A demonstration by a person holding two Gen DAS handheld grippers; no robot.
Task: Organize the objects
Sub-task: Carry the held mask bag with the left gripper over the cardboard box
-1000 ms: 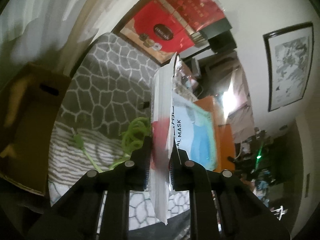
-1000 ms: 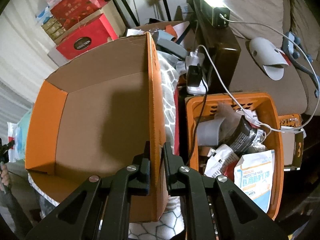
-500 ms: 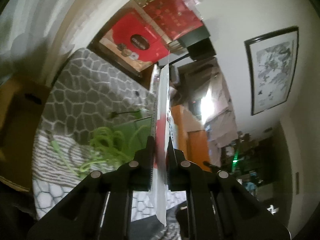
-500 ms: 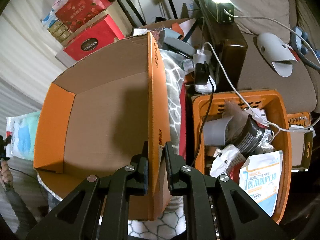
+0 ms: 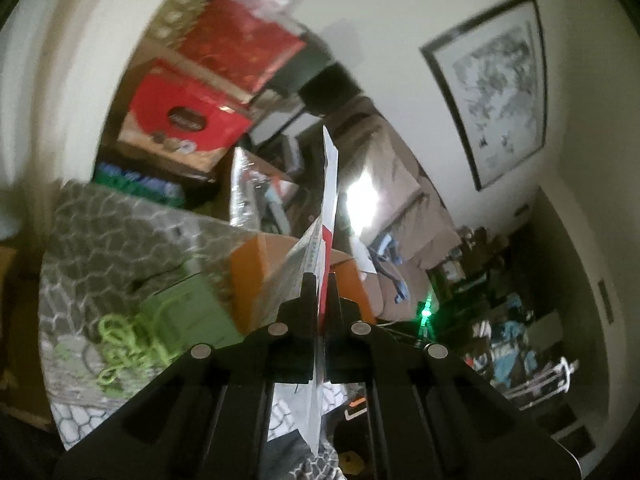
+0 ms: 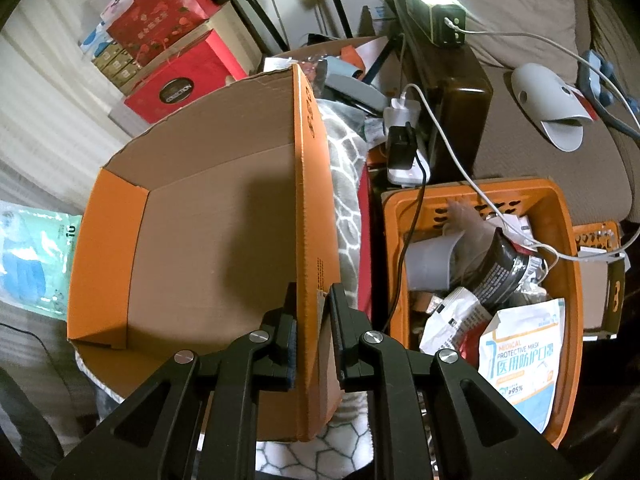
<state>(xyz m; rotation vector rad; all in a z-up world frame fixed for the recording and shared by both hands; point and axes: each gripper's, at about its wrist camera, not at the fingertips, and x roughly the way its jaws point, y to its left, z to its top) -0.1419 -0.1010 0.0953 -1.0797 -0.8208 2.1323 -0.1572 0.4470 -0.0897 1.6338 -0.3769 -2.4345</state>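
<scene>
We pinch the mask packet (image 5: 327, 216) edge-on in the left gripper (image 5: 319, 284), aloft left of the orange box (image 6: 208, 240); right gripper (image 6: 314, 300) jaws clamp its wall. Let's carry the packet in level.

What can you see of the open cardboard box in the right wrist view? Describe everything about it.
The cardboard box is corrugated, orange outside and plain brown inside, open-topped and apparently empty. One upper edge looks roughly torn. It rests on a grey patterned blanket, beside an orange plastic basket. The right gripper is shut on its near wall, one jaw inside, one outside.
</scene>
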